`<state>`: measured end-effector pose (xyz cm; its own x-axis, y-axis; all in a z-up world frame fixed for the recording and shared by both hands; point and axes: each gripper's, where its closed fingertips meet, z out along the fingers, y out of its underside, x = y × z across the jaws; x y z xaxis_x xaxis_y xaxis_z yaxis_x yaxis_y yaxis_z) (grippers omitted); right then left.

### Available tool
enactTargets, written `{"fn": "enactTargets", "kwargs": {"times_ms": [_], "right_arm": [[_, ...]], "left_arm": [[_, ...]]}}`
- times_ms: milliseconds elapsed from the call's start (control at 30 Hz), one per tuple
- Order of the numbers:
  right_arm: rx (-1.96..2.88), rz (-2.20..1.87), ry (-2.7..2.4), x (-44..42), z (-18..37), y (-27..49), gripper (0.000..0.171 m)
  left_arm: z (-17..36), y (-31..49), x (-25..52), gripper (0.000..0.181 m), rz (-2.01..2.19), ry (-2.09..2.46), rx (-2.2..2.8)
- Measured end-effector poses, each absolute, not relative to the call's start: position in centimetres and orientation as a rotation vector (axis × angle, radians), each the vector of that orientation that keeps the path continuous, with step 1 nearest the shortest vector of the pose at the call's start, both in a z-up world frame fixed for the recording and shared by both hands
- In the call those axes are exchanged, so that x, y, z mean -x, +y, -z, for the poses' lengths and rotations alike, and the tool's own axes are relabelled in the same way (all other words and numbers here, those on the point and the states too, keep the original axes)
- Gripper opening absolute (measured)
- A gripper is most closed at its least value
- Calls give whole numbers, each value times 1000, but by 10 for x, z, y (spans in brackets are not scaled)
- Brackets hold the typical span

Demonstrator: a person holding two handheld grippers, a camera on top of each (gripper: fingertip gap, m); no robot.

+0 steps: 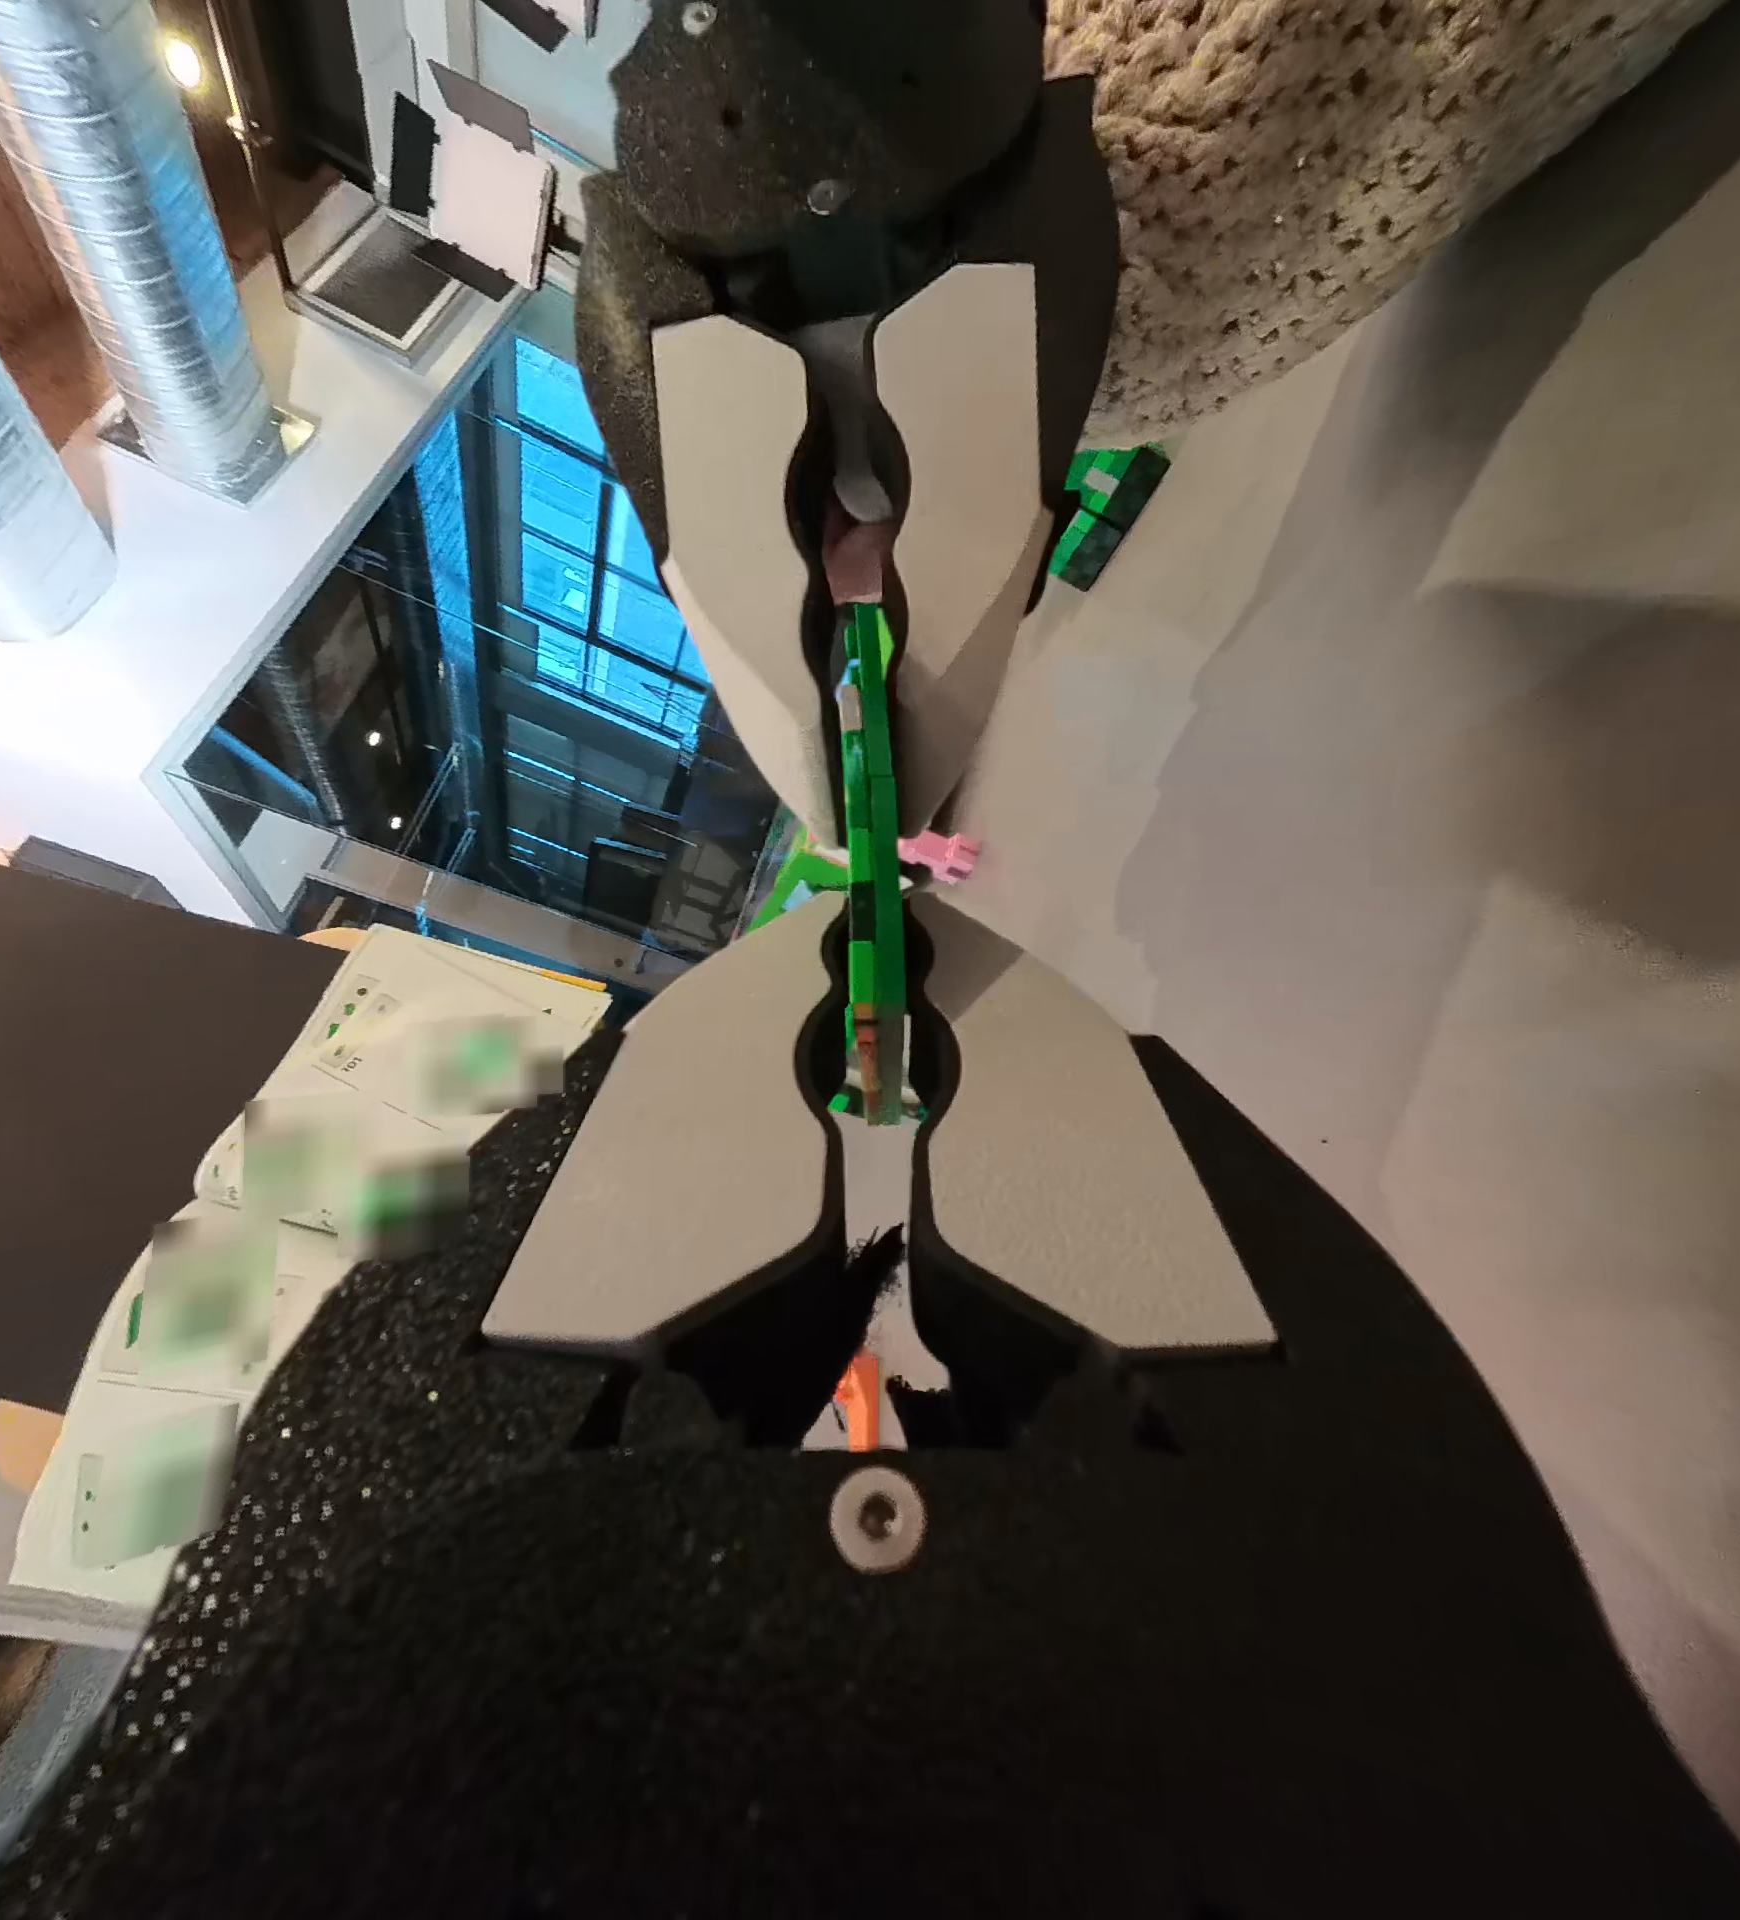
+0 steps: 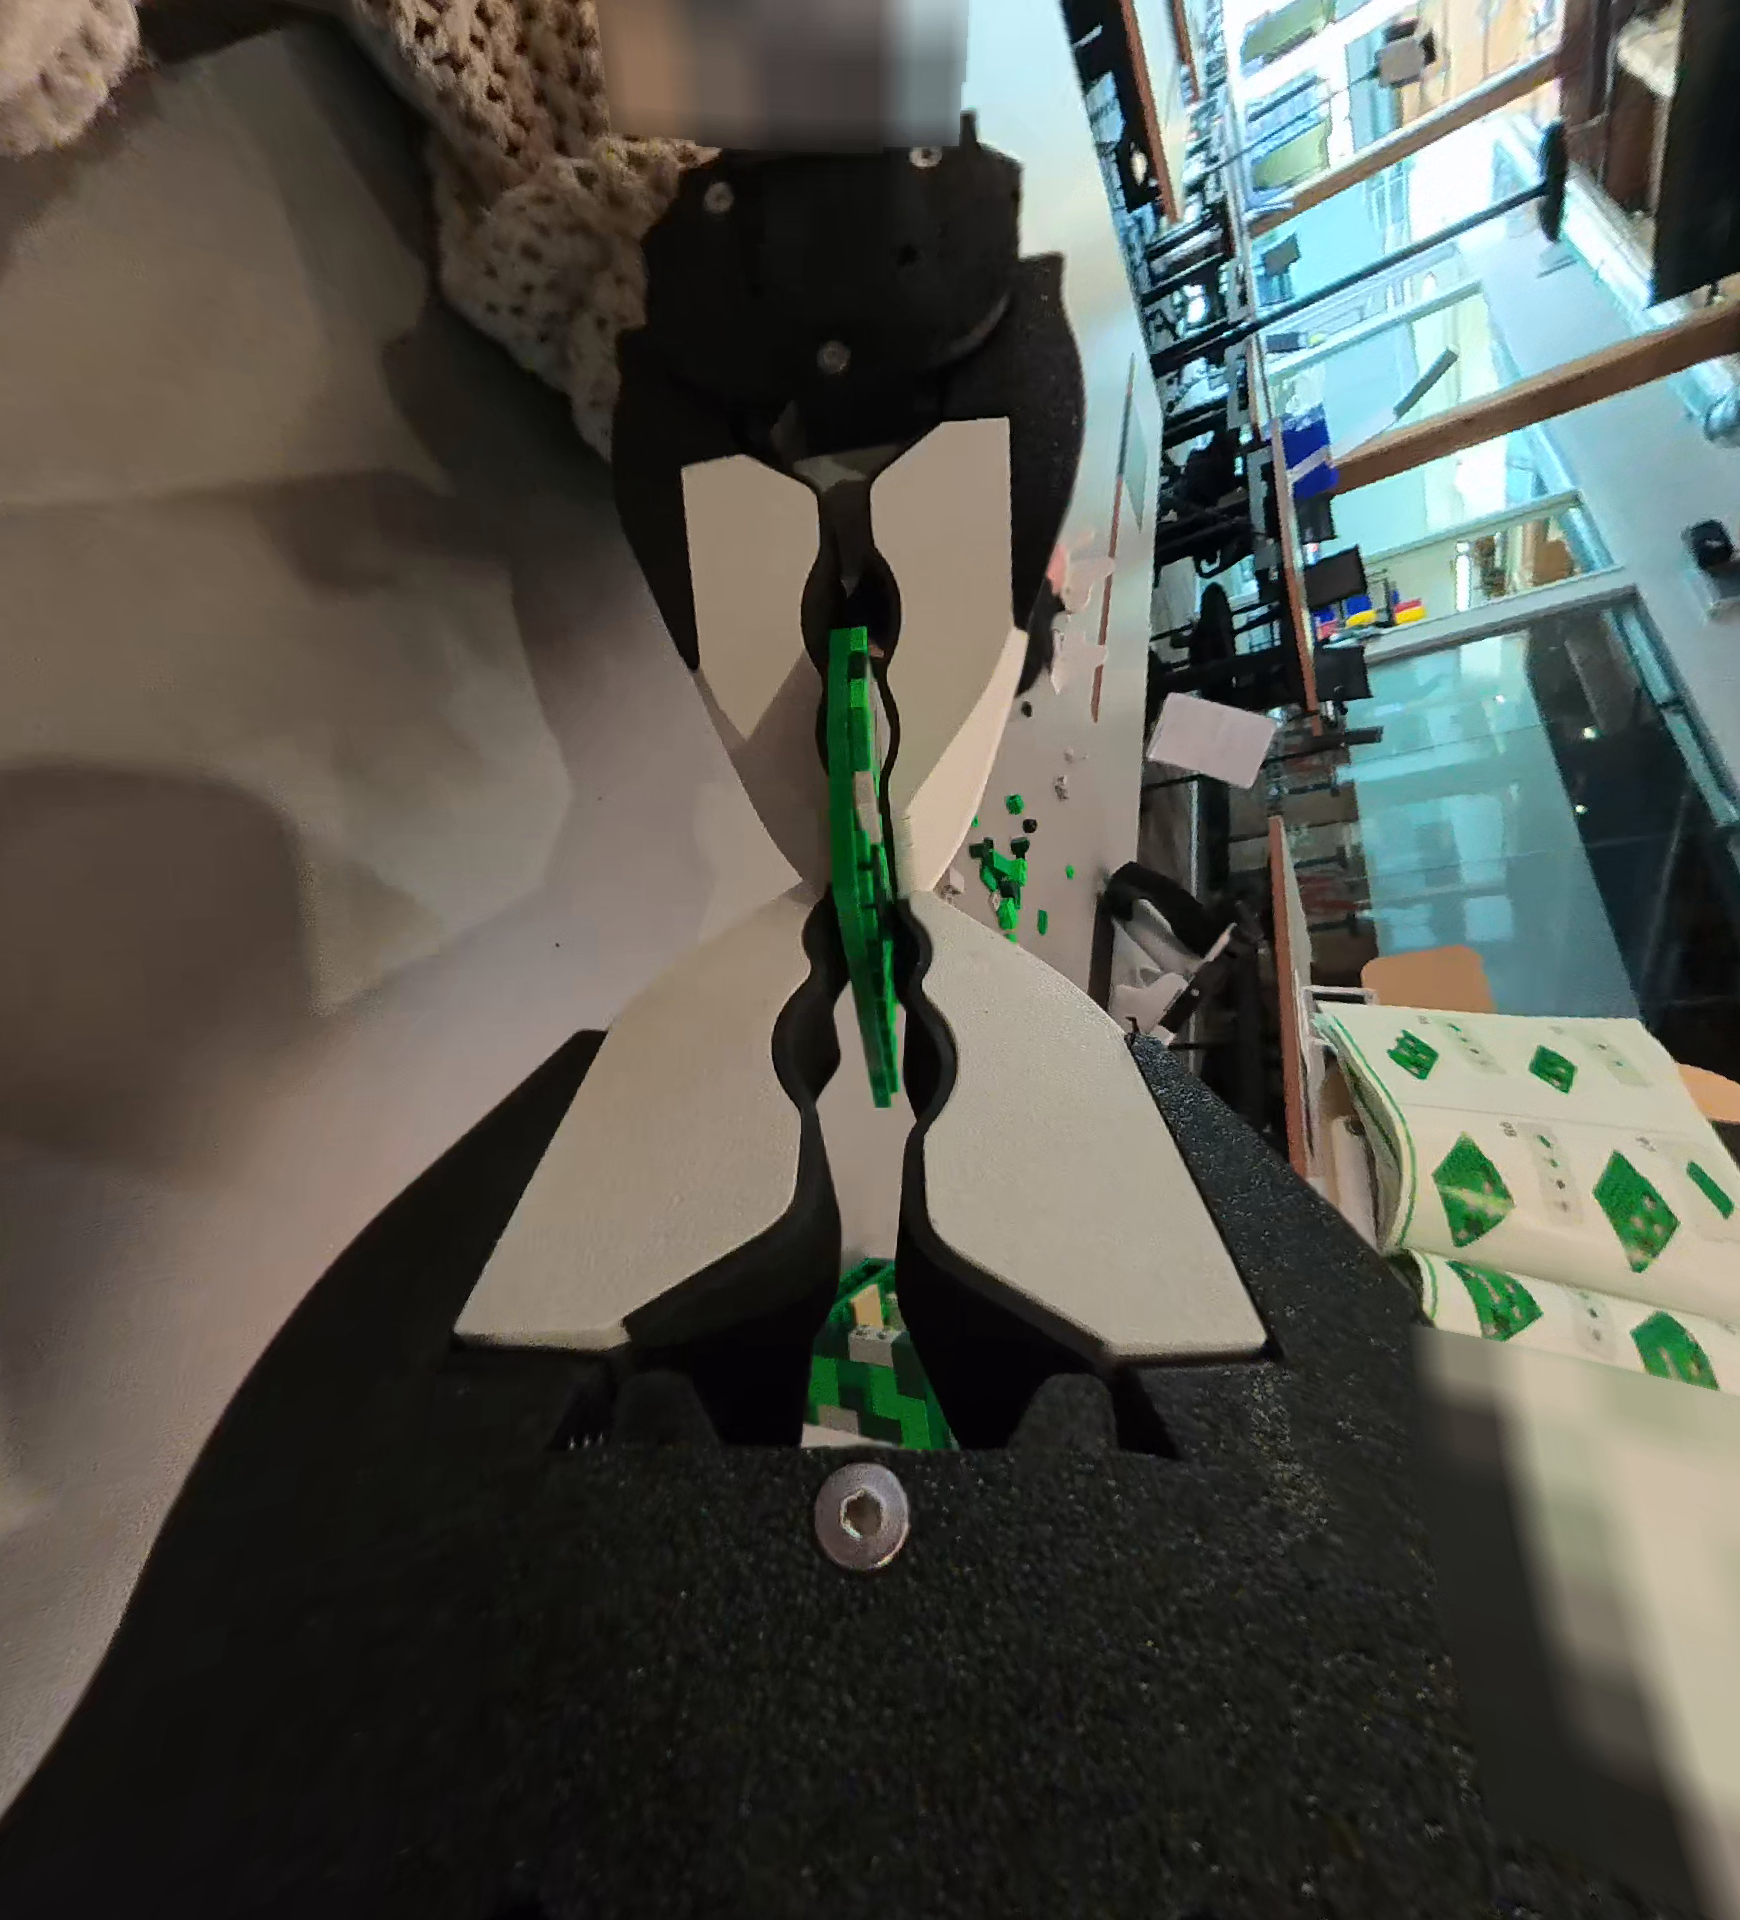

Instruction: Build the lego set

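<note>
Both tools meet tip to tip, each clamped on the same green lego plate assembly, seen edge-on & held in the air betw. them, above the white table. Left tool: fingers pinched on the plate's near end. Right tool: same from the opp. side, fingers tight on the plate. In the left wrist view a small pink lego piece shows just beside the plate at the tips; can't tell if attached. More green lego blocks lie on the table behind the right tool. Loose green pieces are scattered toward the table's far edge in the right wrist view. Open instruction booklet sits near that edge. A checkered green lego build shows under the right tool. Knit sleeve behind.
</note>
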<state>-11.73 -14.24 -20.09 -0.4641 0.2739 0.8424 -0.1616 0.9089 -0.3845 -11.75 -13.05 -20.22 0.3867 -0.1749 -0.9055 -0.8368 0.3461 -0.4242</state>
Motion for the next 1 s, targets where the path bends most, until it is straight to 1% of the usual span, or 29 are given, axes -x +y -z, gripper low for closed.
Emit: {"fn": "enactTargets", "kwargs": {"times_ms": [133,200,233,267,333,467,567,733,767,833,867,900,967,1000], "right_arm": [[113,-503,-1957,121,196,-139,6],[149,-452,-1865,129,189,-129,6],[160,-407,-1830,132,187,-122,6],[157,-372,-1826,134,190,-118,6],[160,-363,-1827,137,196,-114,6],[211,-490,-1856,138,205,-116,6],[258,-555,-1858,139,205,-115,6],[219,-535,-1802,139,201,-117,9],[206,-532,-1789,139,200,-116,11],[208,-484,-1819,140,208,-108,31],[214,-461,-1827,142,211,-102,37],[213,-449,-1818,142,212,-99,36],[174,-459,-1787,141,211,-101,22],[163,-455,-1763,140,209,-101,11]], "left_arm": [[196,-128,121,9,-541,1041,1165],[192,-122,131,33,-543,967,1194],[191,-120,135,41,-540,934,1217],[189,-119,139,43,-541,909,1220],[186,-119,143,35,-582,912,1192],[194,-120,138,15,-663,1007,1159],[197,-120,138,10,-647,1017,1181],[198,-122,137,6,-625,1039,1169],[198,-123,136,5,-626,1041,1153],[195,-125,136,6,-602,1040,1130],[194,-127,135,6,-578,1040,1123],[194,-129,134,5,-549,1047,1115],[194,-132,131,5,-505,1063,1104],[196,-132,130,6,-488,1073,1107]]}}
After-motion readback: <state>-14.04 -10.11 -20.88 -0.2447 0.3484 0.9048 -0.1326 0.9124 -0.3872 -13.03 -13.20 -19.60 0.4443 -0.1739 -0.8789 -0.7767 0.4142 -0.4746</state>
